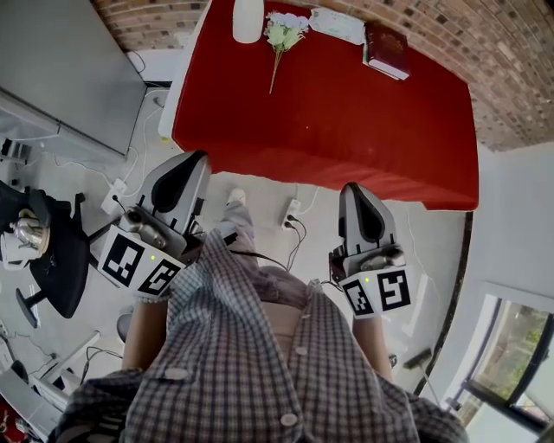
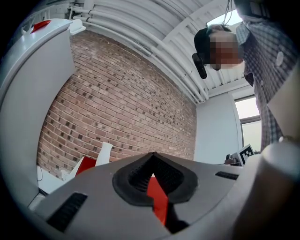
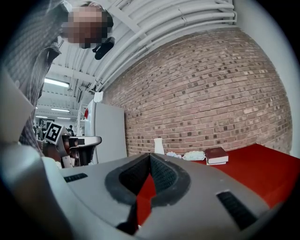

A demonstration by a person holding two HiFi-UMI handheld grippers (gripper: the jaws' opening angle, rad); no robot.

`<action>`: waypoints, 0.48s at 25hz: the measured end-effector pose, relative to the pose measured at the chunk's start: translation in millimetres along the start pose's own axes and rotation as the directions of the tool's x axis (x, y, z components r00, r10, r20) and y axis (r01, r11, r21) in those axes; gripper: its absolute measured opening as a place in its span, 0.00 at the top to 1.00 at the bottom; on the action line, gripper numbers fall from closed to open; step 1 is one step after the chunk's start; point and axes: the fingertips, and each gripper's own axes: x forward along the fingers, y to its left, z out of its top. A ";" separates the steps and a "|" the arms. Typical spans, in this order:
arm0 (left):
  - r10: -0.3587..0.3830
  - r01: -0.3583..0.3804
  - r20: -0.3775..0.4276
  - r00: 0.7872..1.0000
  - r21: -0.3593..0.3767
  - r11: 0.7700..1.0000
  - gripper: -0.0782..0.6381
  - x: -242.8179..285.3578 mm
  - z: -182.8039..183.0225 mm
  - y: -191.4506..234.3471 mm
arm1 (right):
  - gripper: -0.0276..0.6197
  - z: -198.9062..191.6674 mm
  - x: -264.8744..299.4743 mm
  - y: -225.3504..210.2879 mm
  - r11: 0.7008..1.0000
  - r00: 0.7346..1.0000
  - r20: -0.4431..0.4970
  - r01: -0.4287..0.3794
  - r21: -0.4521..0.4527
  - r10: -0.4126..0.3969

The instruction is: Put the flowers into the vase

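Clamped shut and empty, short of the red-clothed tabletop [image 1: 346, 130]: left gripper [image 1: 194, 159], right gripper [image 1: 355, 189]. Lying at its far edge, just beside smooth white vase [image 1: 248, 19]: pale, thin-stemmed flowers [image 1: 284, 33].

- The vase [image 1: 248, 19] is plain white and smooth, with nothing in it. It stands at the far edge of the red table [image 1: 346, 130], at about 12 o'clock in the head view, where the top of the picture cuts it off.
- In the right gripper view the vase [image 3: 159, 146] stands upright in front of the brick wall, its neck narrower than its body.
- The flowers [image 1: 284, 35] are a small bunch of white and pale green blooms on a thin, yellowish stem.
- They lie flat on the red table at the vase's 3 o'clock, just beside it, with blooms toward 12 o'clock and the stem's end toward 6 to 7 o'clock.
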 end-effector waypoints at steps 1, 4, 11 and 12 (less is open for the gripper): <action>-0.004 0.004 -0.002 1.000 -0.002 1.000 0.88 6.1 1.7 7.1 | 0.95 2.3 8.4 -1.4 1.000 1.000 0.000 0.004 -0.001 -0.004; -0.015 0.015 -0.005 1.000 -0.009 1.000 0.88 24.1 7.7 28.8 | 0.95 7.9 32.8 -4.3 1.000 1.000 -0.006 0.014 0.000 -0.014; -0.036 0.036 -0.009 0.999 -0.009 0.999 0.88 61.8 22.8 79.1 | 0.95 19.7 93.3 -9.6 1.000 1.000 -0.013 0.025 -0.004 -0.026; -0.038 0.038 -0.008 0.999 -0.008 0.999 0.88 66.6 24.9 86.4 | 0.95 21.0 102.4 -10.4 1.000 1.000 -0.013 0.027 -0.004 -0.027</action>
